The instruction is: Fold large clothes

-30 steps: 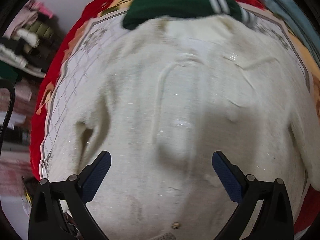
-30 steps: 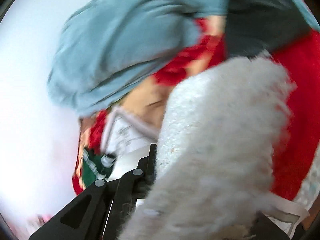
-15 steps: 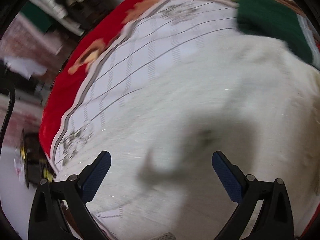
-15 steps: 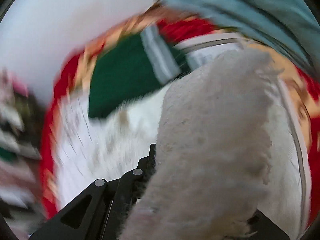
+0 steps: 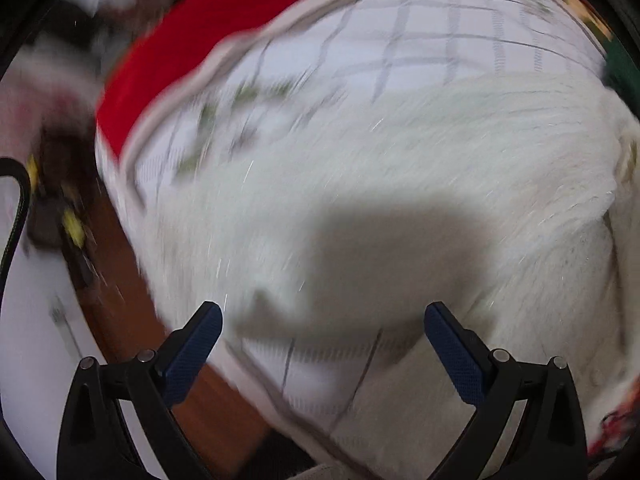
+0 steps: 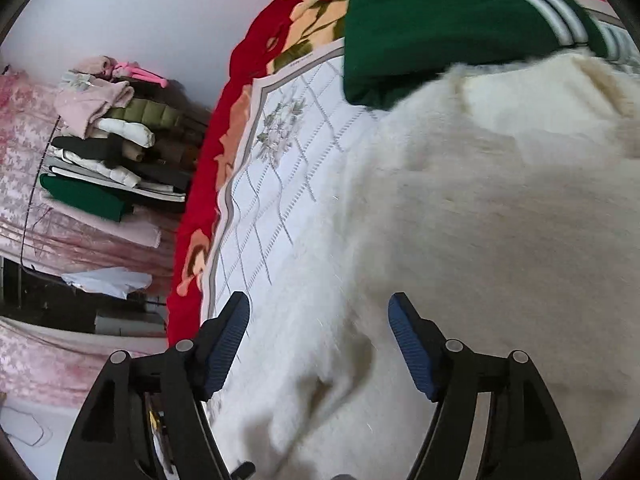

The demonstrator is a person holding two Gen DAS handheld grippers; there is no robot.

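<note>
A fluffy white garment (image 6: pixel 480 216) was spread over a white quilted bedspread (image 6: pixel 280 200) and filled the centre and right of the right wrist view. In the left wrist view, which was blurred, the same garment (image 5: pixel 400 184) covered the middle and right of the frame, with a dark shadow across its centre.

The right gripper (image 6: pixel 318 344) was seen at the bottom of its frame, its jaws opening, the blue pads well apart over the garment's fabric and pressing on nothing. The left gripper (image 5: pixel 322 344) was likewise spread wide at the bottom of its frame, nothing being clasped between its pads.

A green garment with white stripes (image 6: pixel 460 20) lay at the upper right, touching the white garment's upper edge. A red flowered blanket (image 6: pixel 208 184) bordered the bedspread. A stack of folded clothes (image 6: pixel 112 140) was visible at the left.
</note>
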